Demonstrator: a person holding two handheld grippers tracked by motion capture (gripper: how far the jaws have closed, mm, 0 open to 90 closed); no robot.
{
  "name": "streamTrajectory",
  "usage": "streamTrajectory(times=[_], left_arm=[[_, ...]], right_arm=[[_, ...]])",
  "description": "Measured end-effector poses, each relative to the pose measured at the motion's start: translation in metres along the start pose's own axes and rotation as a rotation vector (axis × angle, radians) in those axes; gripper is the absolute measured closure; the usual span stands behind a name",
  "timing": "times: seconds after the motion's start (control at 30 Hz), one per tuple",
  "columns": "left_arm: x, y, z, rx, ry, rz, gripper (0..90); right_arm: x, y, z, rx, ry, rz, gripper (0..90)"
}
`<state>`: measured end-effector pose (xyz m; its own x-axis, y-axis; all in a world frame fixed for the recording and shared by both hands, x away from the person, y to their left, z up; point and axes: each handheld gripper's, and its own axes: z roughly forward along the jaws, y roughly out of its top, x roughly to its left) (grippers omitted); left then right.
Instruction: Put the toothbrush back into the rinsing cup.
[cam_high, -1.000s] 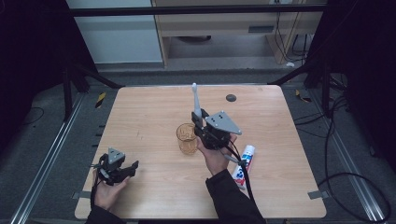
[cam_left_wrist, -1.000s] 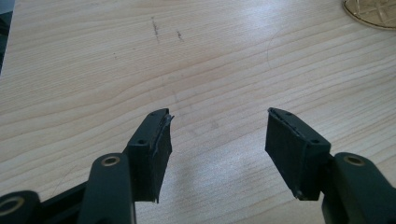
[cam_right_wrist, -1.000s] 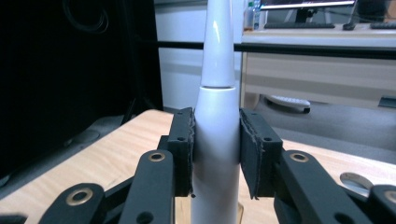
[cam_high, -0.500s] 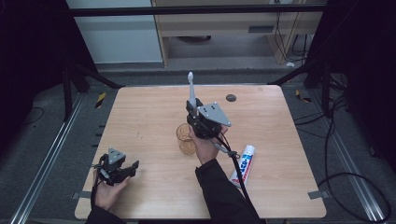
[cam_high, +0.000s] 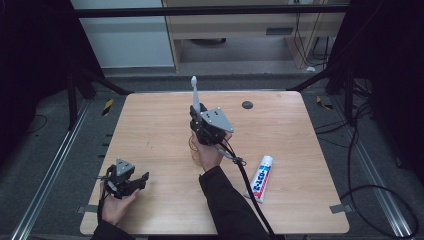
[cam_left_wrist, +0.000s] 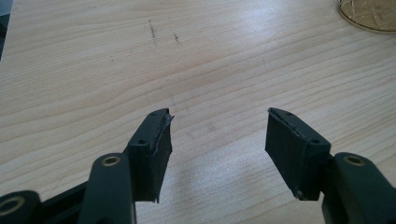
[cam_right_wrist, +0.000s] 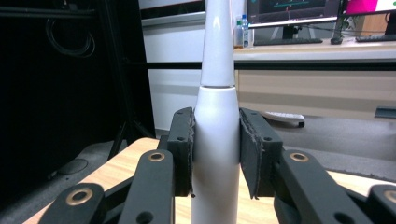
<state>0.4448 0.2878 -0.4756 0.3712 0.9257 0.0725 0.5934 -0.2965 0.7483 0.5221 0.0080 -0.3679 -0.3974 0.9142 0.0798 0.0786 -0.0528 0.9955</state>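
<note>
Right gripper (cam_high: 196, 112) shifted left off glass (cam_high: 196, 152); jaws pinch upright toothbrush (cam_high: 195, 95). Left gripper (cam_left_wrist: 217, 140) spread.

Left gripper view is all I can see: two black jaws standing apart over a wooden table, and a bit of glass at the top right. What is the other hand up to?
Observer: The right gripper is shut on a white electric toothbrush. Its pads press on the handle from both sides.
Operator: Is the toothbrush lying flat or standing up?
Observer: It is upright. In the high view it is held above the middle of the table, with its brush head uppermost.
Operator: Is anything else lying around?
Observer: Yes, a toothpaste tube lies flat on the table, just right of the person's right forearm.
</note>
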Motion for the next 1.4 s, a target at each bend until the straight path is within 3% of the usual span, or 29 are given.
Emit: streamTrajectory(times=[0.27, 0.5, 1.4], left_arm=[[0.0, 0.0, 0.0, 0.0, 0.002, 0.001, 40.3], [0.0, 0.0, 0.0, -0.002, 0.004, 0.002, 40.3], [-0.001, 0.0, 0.0, -0.001, 0.005, 0.008, 40.3]], right_arm=[[0.01, -0.016, 0.004, 0.01, -0.009, -0.019, 67.6], [0.013, -0.034, 0.008, 0.052, -0.019, -0.023, 67.6], [0.012, -0.072, 0.01, 0.123, -0.041, -0.002, 67.5]])
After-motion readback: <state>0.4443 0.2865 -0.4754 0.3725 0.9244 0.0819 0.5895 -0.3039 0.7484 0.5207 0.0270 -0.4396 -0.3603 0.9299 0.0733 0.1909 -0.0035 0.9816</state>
